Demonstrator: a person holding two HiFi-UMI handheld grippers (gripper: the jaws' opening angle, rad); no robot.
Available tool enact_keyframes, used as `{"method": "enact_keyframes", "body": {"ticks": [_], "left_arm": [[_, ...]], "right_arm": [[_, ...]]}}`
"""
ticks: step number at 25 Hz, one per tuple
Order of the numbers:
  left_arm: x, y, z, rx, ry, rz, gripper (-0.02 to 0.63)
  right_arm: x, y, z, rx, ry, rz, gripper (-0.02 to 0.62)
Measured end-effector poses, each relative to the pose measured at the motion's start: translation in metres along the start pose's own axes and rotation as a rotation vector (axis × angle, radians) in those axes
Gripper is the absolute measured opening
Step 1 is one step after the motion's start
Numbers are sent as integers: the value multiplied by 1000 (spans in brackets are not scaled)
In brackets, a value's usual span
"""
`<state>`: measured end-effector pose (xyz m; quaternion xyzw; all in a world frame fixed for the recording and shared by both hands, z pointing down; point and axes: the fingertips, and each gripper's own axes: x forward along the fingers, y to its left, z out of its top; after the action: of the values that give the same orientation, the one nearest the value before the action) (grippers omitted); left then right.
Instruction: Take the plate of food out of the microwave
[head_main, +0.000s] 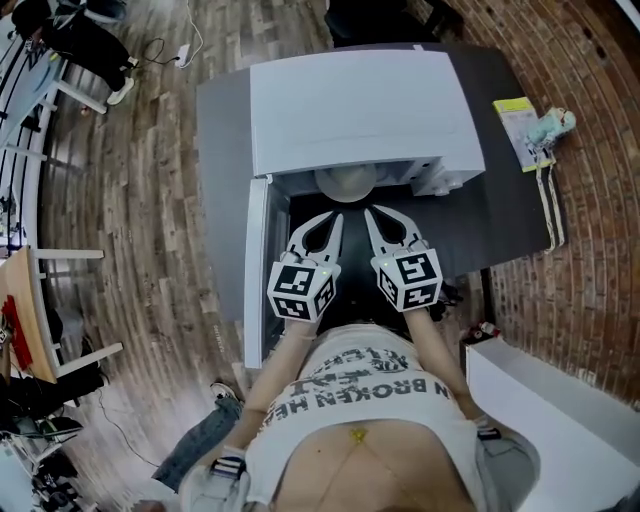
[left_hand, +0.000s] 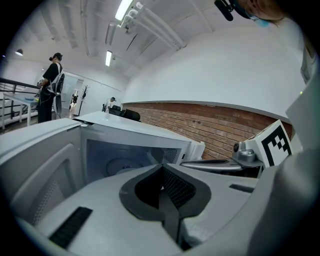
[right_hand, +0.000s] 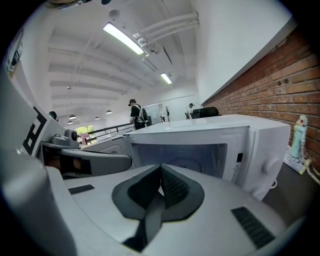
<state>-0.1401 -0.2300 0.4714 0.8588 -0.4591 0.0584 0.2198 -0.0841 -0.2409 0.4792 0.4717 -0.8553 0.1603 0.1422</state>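
The white microwave (head_main: 360, 105) stands on a dark table (head_main: 225, 150) with its door (head_main: 254, 270) swung open to the left. Just inside the opening a pale round plate (head_main: 346, 184) shows; what lies on it I cannot make out. The plate (left_hand: 119, 165) appears dimly on the oven floor in the left gripper view, and the plate (right_hand: 189, 164) likewise in the right gripper view. My left gripper (head_main: 337, 217) and right gripper (head_main: 368, 213) are side by side in front of the opening, both shut and empty. The closed left gripper (left_hand: 161, 165) and closed right gripper (right_hand: 161, 166) point into the oven.
A yellow-green packet (head_main: 517, 124) and a small bottle (head_main: 554, 124) lie at the table's right end. A white counter (head_main: 560, 410) sits at the lower right. Chairs and cables are on the wooden floor at left. People stand far off (left_hand: 51, 85).
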Motion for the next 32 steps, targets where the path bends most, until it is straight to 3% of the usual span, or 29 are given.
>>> {"method": "enact_keyframes", "body": {"ticks": [15,32], "left_arm": [[34,25,5,-39,8,111,6],[73,77,-51,-136,160,169,6]], "right_arm": [[37,-31,10,-24,36,75,8],[86,-74,-51,53,205,30,8]]}}
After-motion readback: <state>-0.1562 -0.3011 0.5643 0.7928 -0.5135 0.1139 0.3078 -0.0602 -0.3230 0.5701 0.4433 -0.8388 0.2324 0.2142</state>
